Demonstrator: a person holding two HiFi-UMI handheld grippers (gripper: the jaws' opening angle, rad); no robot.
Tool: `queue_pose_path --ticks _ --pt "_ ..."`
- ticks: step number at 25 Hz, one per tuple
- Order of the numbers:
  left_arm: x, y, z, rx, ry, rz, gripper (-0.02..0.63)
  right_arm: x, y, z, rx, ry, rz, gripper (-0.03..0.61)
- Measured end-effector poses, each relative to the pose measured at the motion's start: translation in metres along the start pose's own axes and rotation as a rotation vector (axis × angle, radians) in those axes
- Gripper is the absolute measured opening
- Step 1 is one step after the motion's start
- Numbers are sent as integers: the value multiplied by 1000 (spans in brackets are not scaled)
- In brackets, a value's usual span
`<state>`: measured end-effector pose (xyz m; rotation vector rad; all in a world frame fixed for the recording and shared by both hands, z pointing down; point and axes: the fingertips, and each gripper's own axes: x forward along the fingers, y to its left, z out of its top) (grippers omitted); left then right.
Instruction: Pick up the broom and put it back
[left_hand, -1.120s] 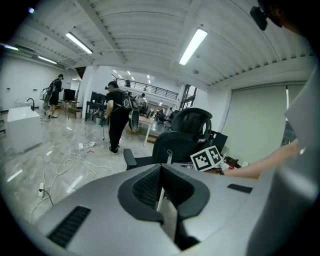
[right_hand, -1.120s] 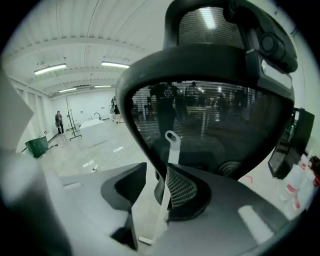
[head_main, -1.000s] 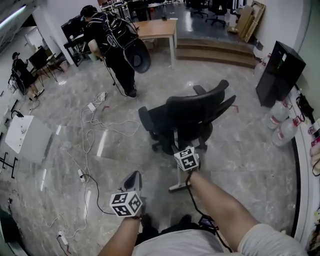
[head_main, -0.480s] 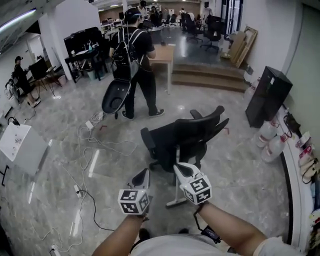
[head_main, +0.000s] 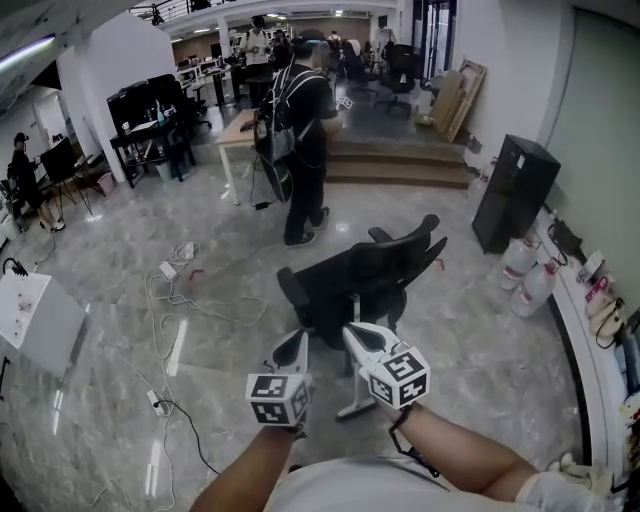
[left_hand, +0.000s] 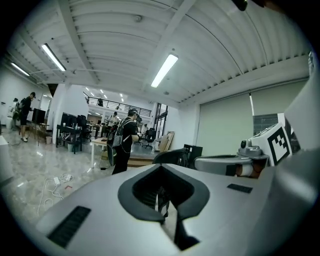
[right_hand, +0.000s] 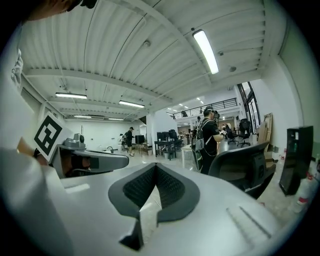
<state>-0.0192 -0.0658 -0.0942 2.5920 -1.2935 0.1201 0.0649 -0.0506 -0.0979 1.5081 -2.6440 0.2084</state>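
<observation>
In the head view a pale thin pole with a flat foot stands on the floor just before the black office chair; I cannot tell whether it is the broom. My left gripper and right gripper are raised side by side in front of that chair, pointing roughly level. Neither touches the pole. In the left gripper view the left gripper is shut, with nothing between its jaws. The right gripper in its own view is shut and empty too; only pale floor shows through the slit.
A person with a backpack stands beyond the chair near a wooden desk and steps. Cables trail over the floor at left beside a white box. A black cabinet and water bottles stand at right.
Both grippers have risen and come close together, the right one lifting away from the pale pole. The view has tilted up. The person with the backpack has straightened and walked farther off.
</observation>
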Motion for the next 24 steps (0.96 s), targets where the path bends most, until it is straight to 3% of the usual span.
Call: queue_pose_path --ticks 24 --pt "6 18 15 -2 -37 32 5 21 7 3 -1 10 21 2"
